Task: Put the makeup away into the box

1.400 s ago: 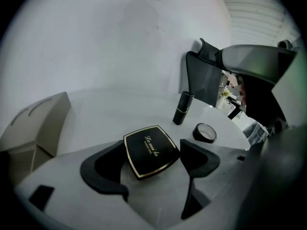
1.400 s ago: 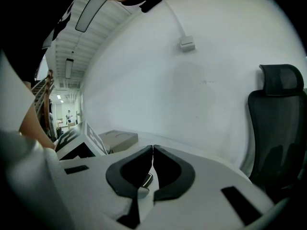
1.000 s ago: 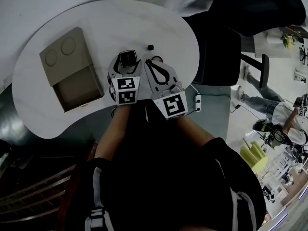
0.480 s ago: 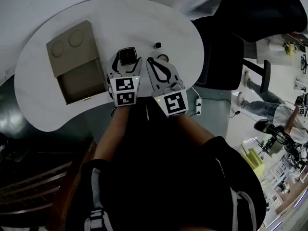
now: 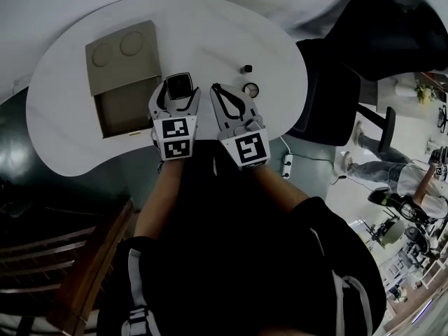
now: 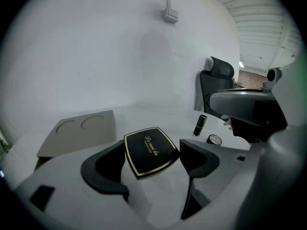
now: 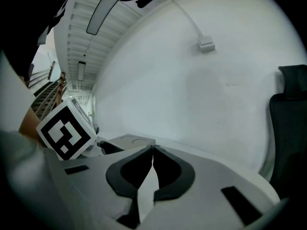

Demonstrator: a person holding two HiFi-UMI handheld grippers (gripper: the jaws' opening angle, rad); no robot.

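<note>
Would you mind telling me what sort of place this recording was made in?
Probably an office or lab workspace: a white table, a black office chair beside it, and a power strip on the floor.

The compact is finished in glossy black with a gilt edge line, and the box is seen as matt tan card. The surface is shown smooth and white, while the left gripper is made of matt grey plastic with dull black fingers.
</note>
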